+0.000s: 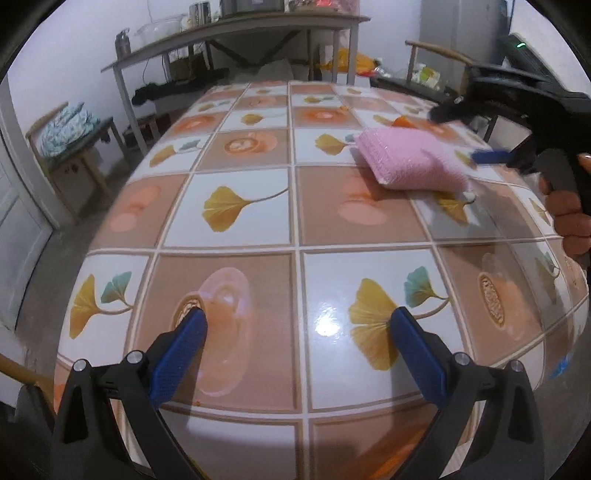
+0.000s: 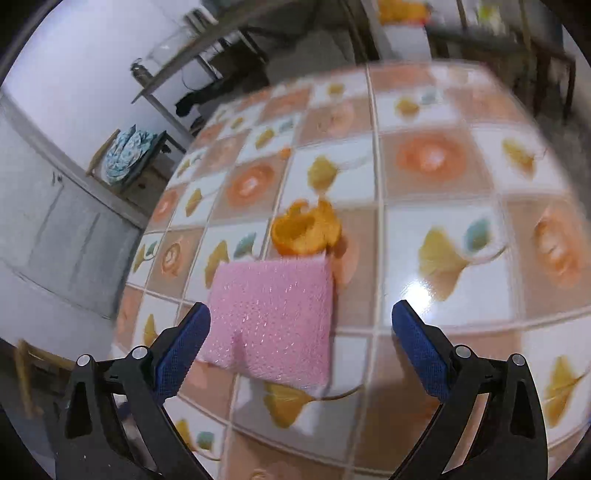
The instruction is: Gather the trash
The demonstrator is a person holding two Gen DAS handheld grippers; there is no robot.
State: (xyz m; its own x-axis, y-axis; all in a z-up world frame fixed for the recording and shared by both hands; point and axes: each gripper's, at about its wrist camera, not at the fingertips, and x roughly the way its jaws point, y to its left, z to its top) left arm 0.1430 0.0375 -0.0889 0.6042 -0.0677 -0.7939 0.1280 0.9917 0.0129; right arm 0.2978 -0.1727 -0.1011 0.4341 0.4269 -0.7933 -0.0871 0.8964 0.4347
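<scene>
A pink sponge (image 2: pixel 273 317) lies on the tiled-pattern tablecloth (image 2: pixel 443 258). It sits between the fingers of my right gripper (image 2: pixel 301 308), close against the left finger; the jaws stand wide open and do not press on it. Just beyond the sponge lies a curled orange peel (image 2: pixel 306 229). In the left wrist view the sponge (image 1: pixel 406 162) is at the right, the peel (image 1: pixel 404 121) peeks out behind it, and a hand holds the right gripper (image 1: pixel 454 134) over them. My left gripper (image 1: pixel 299 314) hangs open over bare tablecloth (image 1: pixel 240 206) near the front edge.
A metal shelf table (image 1: pixel 236 33) with pots and a bottle stands behind the table. A stool with folded cloth (image 1: pixel 66 125) is at the left, a wooden chair (image 1: pixel 436 48) at the back right. A small orange scrap (image 2: pixel 284 152) lies farther back.
</scene>
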